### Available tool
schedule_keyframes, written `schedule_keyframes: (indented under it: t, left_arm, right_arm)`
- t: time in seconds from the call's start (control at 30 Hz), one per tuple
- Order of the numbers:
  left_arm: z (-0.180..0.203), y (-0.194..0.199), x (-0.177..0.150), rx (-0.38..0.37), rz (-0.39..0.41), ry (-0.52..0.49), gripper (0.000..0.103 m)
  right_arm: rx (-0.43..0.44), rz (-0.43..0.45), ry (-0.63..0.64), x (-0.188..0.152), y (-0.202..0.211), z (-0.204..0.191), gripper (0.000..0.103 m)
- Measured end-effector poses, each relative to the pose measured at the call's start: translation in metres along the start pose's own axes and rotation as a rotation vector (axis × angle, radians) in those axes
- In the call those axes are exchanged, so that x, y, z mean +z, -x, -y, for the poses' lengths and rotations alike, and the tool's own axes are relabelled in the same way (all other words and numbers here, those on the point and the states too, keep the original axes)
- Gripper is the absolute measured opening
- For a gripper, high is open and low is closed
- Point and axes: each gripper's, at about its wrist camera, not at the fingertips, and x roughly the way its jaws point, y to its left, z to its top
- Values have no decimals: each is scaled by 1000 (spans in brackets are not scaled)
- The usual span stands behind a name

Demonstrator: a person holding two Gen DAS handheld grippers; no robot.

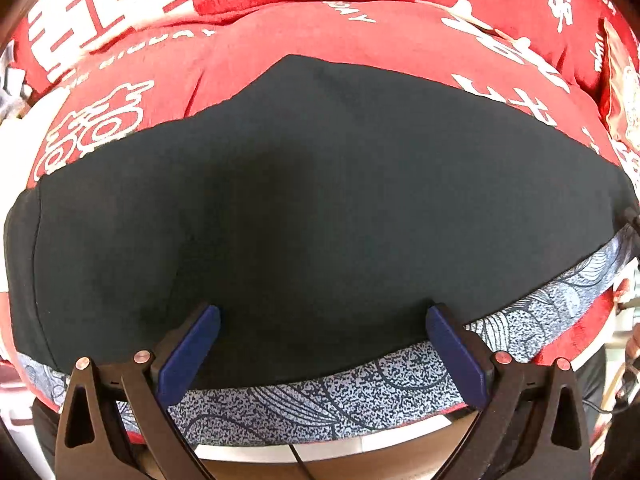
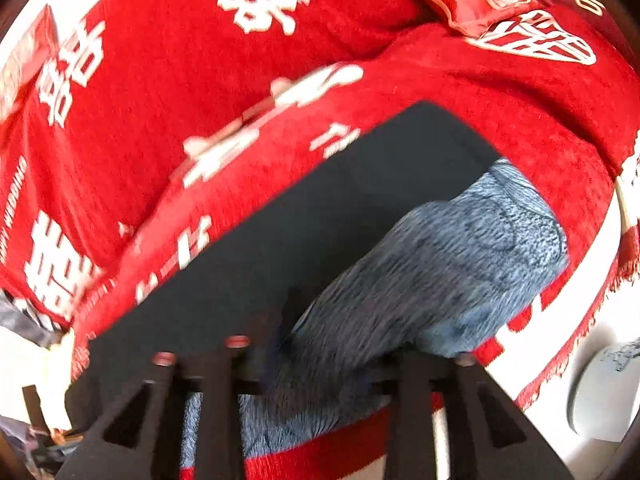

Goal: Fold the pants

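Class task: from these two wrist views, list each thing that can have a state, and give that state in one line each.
pants: lying flat on the red cover, patterned waistband showing.
red cover: spread out, rumpled.
left gripper: open, over the pants.
right gripper: blurred, state unclear.

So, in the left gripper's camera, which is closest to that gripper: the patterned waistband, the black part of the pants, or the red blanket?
1. Patterned waistband, right between the left gripper fingers.
2. Black pants, just beyond, centre.
3. Red blanket, farthest, across the top.
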Motion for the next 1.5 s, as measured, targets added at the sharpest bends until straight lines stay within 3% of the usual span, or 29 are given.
schedule_keyframes:
  t: [0.03,0.1,0.13,0.17,0.2,0.43,0.47,0.57,0.6,0.63,0.67,0.77,0.87,1.03,1.1,1.2,1.3,1.4,1.5]
  left_arm:
    - [-3,2,2,-4,-3,18,103]
    - [-11,6,6,-6,7,51,103]
    - [-12,8,11,-1,9,69,103]
    - [-12,9,14,-1,11,78,103]
    - [-11,11,18,-6,15,85,103]
    - [16,-8,15,24,-15,23,103]
    - [19,-5,11,37,22,6,103]
    - [19,-3,9,33,6,-3,103]
    - [16,-3,8,31,-10,6,103]
    - [15,-2,8,34,-12,15,103]
    - [13,0,7,39,-6,27,103]
    - [14,6,0,54,24,28,103]
    - [27,7,-5,50,36,13,103]
    - [56,6,-12,84,89,-101,103]
    - [49,5,-9,54,78,-81,103]
    - [22,1,-8,30,53,5,103]
    - [-2,1,-9,19,52,54,103]
    - [-5,3,-9,39,57,53,103]
    - [0,6,2,38,66,85,103]
  right_arm:
    - [0,26,-11,3,4,6,74]
    - [57,98,-41,15,12,13,76]
    - [73,101,-43,20,13,14,57]
    - [76,94,-36,24,13,13,22]
    - [61,80,-16,31,15,13,11]
    - [-96,112,88,26,36,12,9]
    - [-118,73,73,23,27,20,10]
    - [-126,-46,-32,16,0,53,25]
    - [-83,-15,-86,15,6,63,33]
    - [-116,-9,-104,16,12,65,54]
    - [-207,9,-112,16,21,66,70]
    - [-337,116,-56,13,48,52,73]
    - [-284,153,140,-2,65,0,78]
    - [-91,-8,523,-57,39,-110,80]
    - [-32,-88,636,-85,21,-143,80]
    - [-117,-185,747,-112,-10,-155,80]
    - [-91,-214,646,-103,-15,-132,85]
    - [-167,-212,536,-83,-14,-102,87]
    - [-232,-185,517,-68,-14,-107,88]
